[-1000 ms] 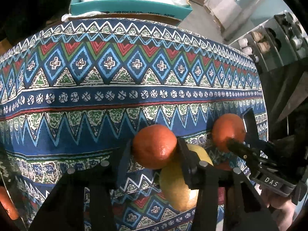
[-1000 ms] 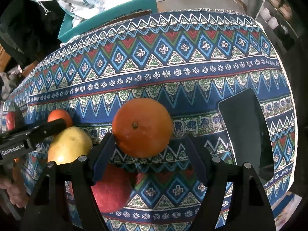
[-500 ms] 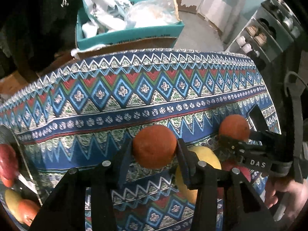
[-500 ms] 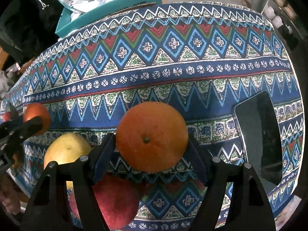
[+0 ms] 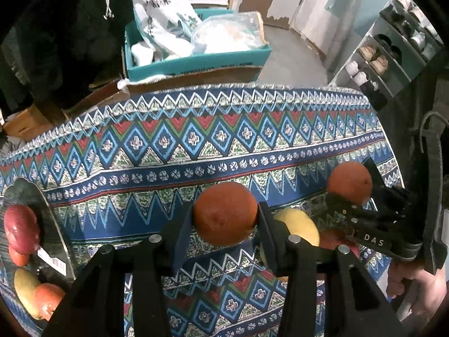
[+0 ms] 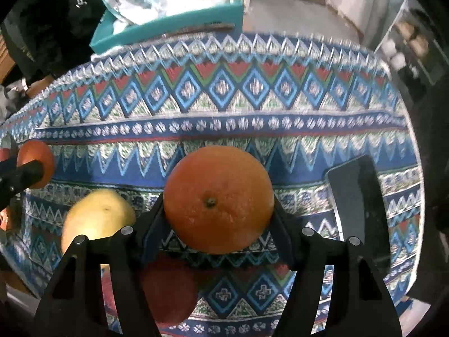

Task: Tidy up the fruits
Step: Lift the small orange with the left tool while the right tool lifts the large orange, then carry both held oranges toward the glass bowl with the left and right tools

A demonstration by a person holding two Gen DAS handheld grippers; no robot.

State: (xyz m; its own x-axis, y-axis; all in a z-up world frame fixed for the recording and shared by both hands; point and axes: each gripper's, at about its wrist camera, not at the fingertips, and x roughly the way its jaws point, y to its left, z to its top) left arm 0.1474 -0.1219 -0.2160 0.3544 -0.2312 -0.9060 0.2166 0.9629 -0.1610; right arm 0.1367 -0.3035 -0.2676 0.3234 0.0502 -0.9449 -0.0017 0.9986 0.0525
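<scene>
Our left tool (image 5: pixel 226 217) grips 1 orange (image 5: pixel 225 214); our right tool (image 6: pixel 219 210) clamps another orange (image 6: pixel 219 199) above the table (image 6: pixel 224 106).

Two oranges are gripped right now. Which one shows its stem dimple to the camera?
The orange in the right gripper: its stem dimple faces that wrist camera dead centre. The orange in the left gripper shows only plain, darker peel.

Desk (image 6: pixel 224 123): covered by blue patterned cloth.
On desk: yellow fruit (image 6: pixel 95 219), red apple (image 6: pixel 168 292), dark trays (image 6: pixel 356 205) (image 5: pixel 53 224).
</scene>
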